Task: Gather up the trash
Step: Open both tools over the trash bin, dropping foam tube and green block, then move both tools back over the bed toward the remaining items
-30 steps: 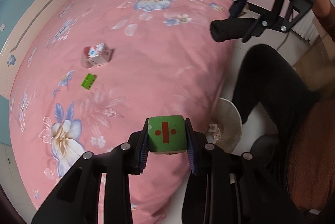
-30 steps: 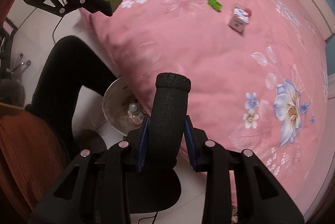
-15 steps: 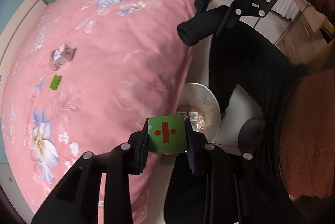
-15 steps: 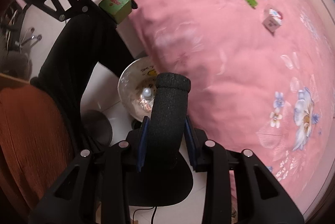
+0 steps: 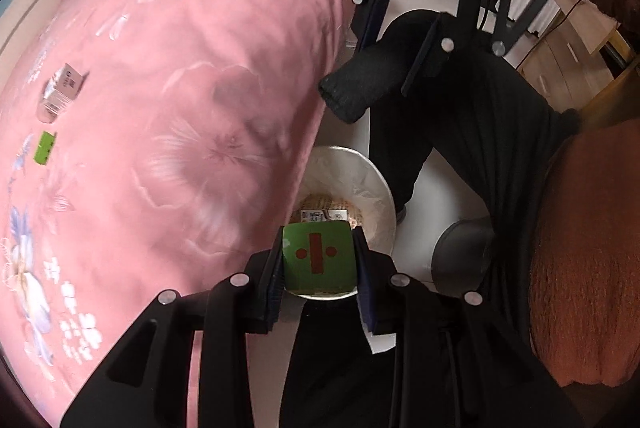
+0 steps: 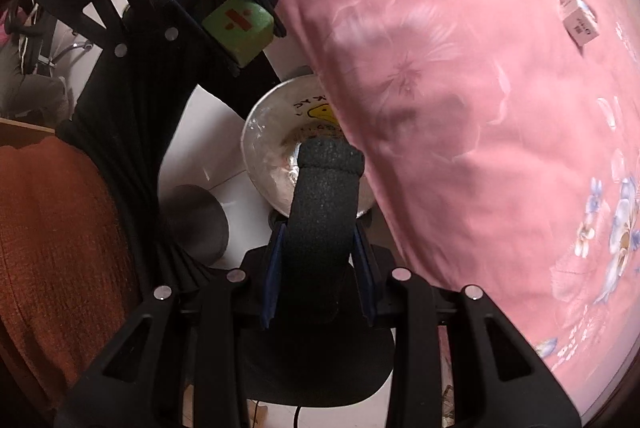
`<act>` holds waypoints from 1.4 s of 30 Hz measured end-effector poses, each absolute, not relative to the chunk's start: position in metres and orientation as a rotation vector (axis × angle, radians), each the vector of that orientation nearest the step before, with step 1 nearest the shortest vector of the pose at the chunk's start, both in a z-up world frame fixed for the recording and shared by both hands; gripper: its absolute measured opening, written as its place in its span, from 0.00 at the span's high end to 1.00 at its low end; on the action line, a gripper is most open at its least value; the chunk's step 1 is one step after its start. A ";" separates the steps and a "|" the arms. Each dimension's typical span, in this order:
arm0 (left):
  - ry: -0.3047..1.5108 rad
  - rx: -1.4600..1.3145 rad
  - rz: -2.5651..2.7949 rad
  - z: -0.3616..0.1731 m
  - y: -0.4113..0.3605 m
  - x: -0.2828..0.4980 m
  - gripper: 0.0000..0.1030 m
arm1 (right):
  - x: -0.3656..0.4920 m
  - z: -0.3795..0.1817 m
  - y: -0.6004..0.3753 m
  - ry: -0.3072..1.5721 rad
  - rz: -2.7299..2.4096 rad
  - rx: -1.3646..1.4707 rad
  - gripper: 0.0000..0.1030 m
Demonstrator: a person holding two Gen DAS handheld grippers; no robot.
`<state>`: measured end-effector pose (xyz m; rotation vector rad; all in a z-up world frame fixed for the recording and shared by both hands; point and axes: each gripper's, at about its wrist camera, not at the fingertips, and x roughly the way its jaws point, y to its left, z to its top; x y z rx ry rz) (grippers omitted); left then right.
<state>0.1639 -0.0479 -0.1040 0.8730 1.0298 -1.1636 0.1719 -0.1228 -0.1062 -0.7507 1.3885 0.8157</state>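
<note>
Both grippers lower and swung off the bed toward the lined trash bin since a second ago; bin now larger in both views, bed items slid to the edge of frame.

Left gripper (image 5: 318, 260) pinching green foam cube (image 5: 318, 256), cube hanging above near rim of trash bin (image 5: 384, 188); right gripper (image 6: 320, 242) clamped round black foam tube (image 6: 326, 196), tube tip over the bin mouth in right wrist view. Risks, as judged: bin sits tight against overhanging pink duvet (image 5: 180, 108), so a release off-centre could bounce cube off rim onto white floor; long tube may tip out or lodge across the opening; grippers near each other, could knock together. Small white carton (image 5: 60, 92) and green scrap (image 5: 44, 147) lie uncollected on bed.
</note>
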 end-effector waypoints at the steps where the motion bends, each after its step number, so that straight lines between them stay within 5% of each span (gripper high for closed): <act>1: 1.035 0.869 -1.171 -0.107 -0.048 0.164 0.68 | 0.173 -0.110 -0.122 1.395 0.821 -0.744 0.67; 23: 1.160 0.771 -1.208 -0.190 -0.049 0.196 0.67 | 0.212 -0.184 -0.109 1.488 0.897 -0.724 0.66; 24: 1.158 0.773 -1.203 -0.190 -0.049 0.196 0.64 | 0.214 -0.185 -0.109 1.485 0.893 -0.726 0.63; 26: 1.150 0.774 -1.189 -0.188 -0.048 0.198 0.47 | 0.216 -0.182 -0.111 1.468 0.879 -0.728 0.39; 28: 1.151 0.768 -1.185 -0.188 -0.049 0.200 0.46 | 0.218 -0.178 -0.113 1.437 0.859 -0.746 0.31; 42: 1.083 0.780 -1.164 -0.177 -0.048 0.189 0.22 | 0.216 -0.154 -0.126 1.372 0.827 -0.734 0.27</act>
